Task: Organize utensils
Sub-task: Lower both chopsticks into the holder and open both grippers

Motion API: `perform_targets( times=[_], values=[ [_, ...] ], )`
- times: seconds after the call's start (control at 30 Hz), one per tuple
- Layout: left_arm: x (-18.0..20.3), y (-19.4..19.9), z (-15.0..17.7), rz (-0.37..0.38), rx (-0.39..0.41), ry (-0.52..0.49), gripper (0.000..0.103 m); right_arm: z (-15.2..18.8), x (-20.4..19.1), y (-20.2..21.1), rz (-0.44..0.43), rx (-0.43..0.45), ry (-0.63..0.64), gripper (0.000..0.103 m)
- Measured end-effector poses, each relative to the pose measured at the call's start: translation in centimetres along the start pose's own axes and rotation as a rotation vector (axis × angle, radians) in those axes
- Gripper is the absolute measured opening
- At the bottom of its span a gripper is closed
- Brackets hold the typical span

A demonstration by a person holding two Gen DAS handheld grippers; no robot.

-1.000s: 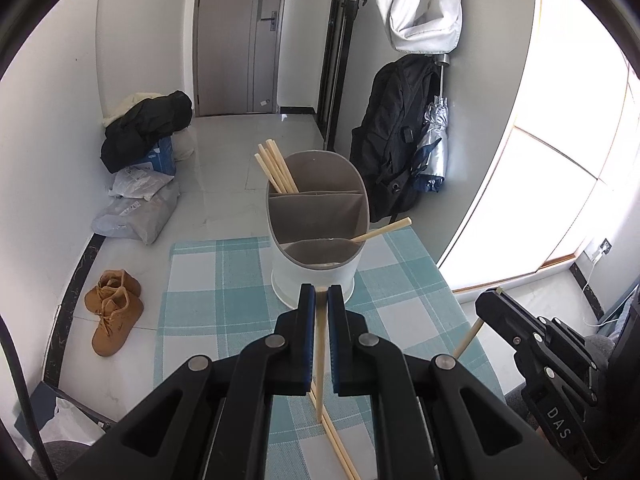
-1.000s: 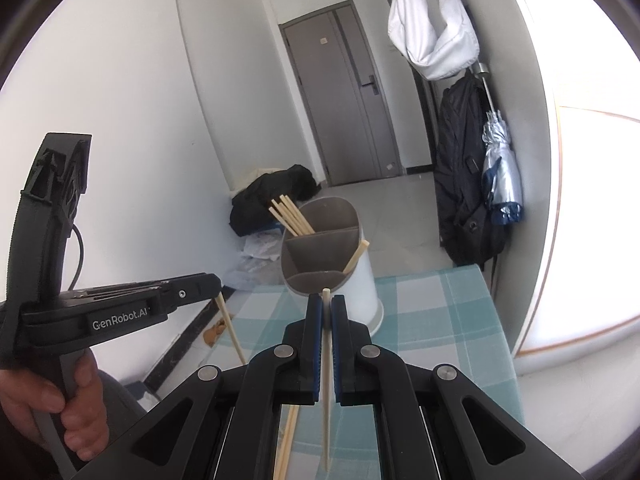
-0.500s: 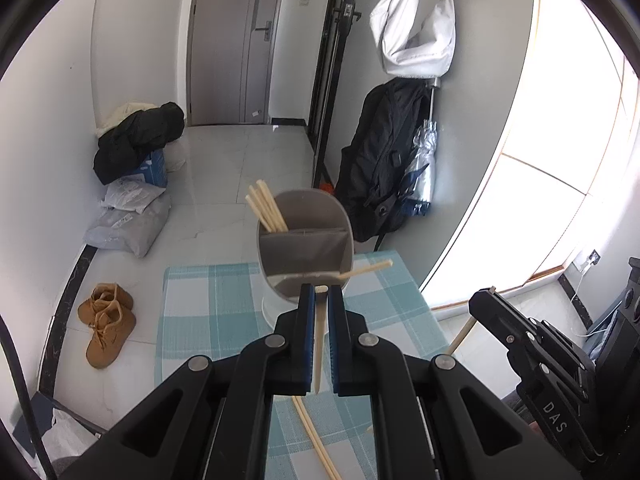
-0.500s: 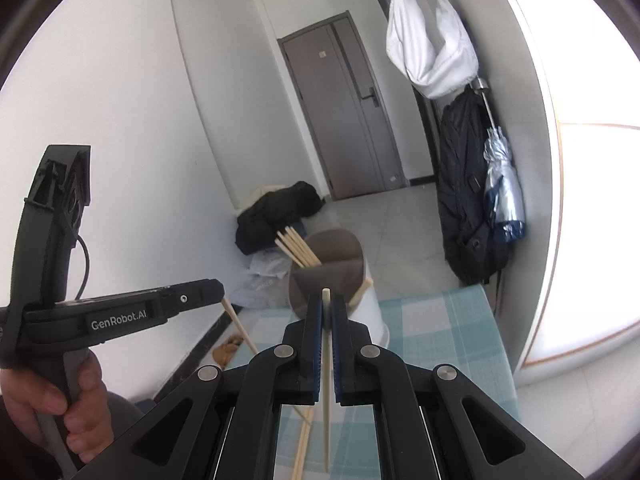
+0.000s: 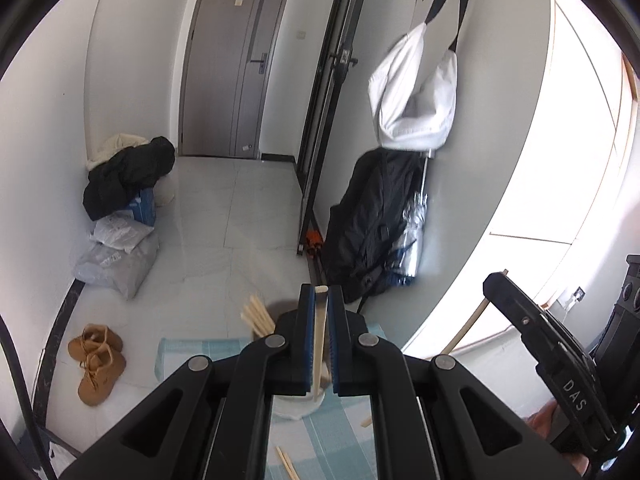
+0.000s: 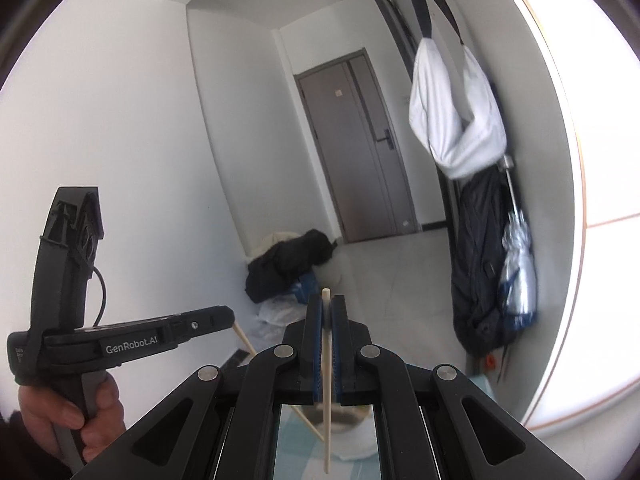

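Each gripper (image 5: 321,300) (image 6: 327,308) clamped an upright chopstick (image 5: 319,344) (image 6: 327,384); the holder (image 5: 298,402) sat below, nearer the left one.

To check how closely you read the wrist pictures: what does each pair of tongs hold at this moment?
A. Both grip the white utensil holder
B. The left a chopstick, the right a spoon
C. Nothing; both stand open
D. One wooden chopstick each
D: the left tongs are shut on a chopstick, and the right tongs pinch another chopstick.
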State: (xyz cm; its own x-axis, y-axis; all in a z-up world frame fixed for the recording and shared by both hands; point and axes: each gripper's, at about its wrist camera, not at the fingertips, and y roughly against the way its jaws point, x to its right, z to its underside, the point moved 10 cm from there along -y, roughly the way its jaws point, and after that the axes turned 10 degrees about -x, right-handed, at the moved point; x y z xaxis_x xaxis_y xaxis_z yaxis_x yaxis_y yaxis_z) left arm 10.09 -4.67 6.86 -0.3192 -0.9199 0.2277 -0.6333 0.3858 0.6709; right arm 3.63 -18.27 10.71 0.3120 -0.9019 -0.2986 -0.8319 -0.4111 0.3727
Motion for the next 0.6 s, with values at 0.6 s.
perform_targets(
  times=[0.6],
  values=[
    [-3.6,-6.5,-5.2,-0.013,-0.016,0.020,0.002,-7.0,0.6,-11.5,-0.047,-0.014,0.157,0.004]
  ],
)
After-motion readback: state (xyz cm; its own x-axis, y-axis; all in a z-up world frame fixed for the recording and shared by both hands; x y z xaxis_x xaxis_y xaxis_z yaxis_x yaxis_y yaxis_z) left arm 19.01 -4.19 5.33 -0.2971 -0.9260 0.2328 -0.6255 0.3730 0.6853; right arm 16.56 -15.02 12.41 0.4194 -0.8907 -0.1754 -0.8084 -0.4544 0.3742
